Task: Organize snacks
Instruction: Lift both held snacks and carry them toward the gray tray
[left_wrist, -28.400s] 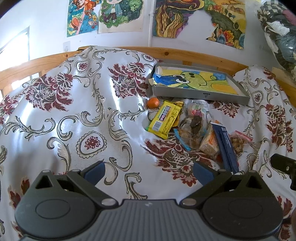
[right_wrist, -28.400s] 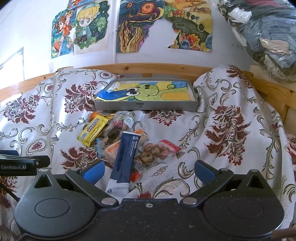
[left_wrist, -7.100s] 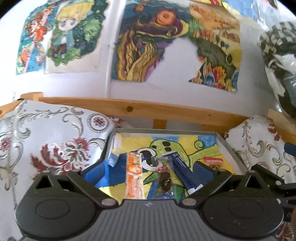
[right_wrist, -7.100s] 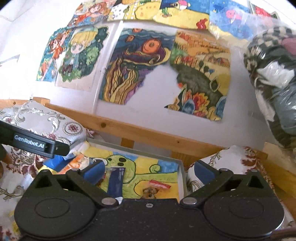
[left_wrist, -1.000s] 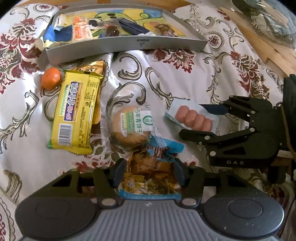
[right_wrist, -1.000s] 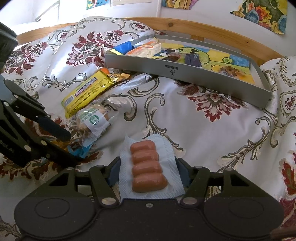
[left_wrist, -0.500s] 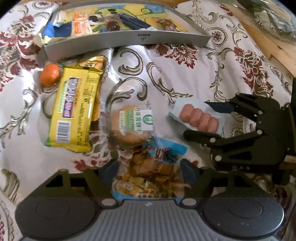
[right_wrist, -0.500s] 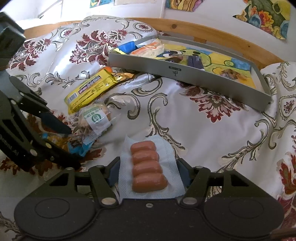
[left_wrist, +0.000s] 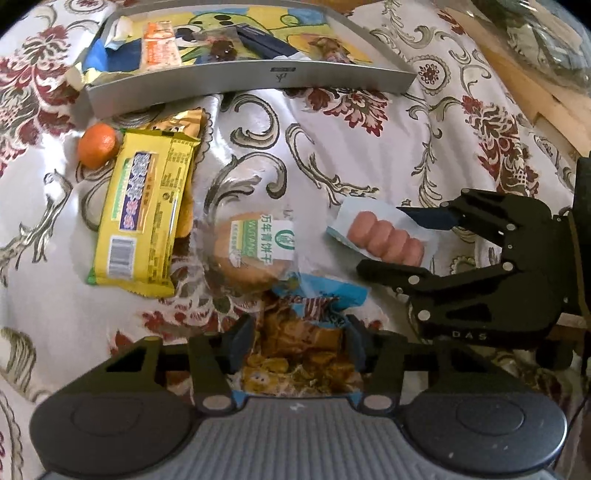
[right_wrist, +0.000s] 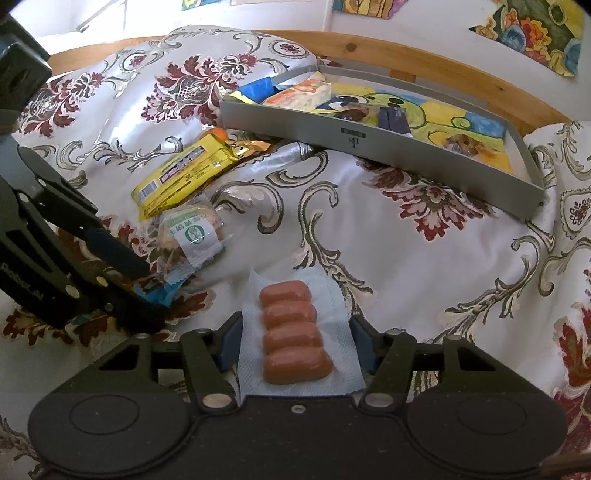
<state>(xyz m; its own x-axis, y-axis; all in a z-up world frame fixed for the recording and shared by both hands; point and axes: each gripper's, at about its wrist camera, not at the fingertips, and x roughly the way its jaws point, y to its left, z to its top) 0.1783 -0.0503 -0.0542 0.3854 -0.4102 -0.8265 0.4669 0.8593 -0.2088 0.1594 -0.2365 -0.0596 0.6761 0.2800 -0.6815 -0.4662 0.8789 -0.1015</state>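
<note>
1. Two grippers, each clamped on a snack over the floral cloth.
2. Left gripper grasps the blue bag of brown pieces, bottom center of the left view; bag sits between both fingers, top edge poking forward.
3. Right gripper grasps the sausage pack, four sausages in a row, bottom center of the right view; fingers press on both side edges.
4. Left view: right gripper at right edge, sausage pack center right, near the blue bag.
5. Biscuit pack lies just ahead of the blue bag, touching it.
6. Yellow bar left of the biscuit, on the cloth.
7. Orange touching the yellow bar's upper left corner.
8. Tray across the top of the left view, several snacks inside.
</note>
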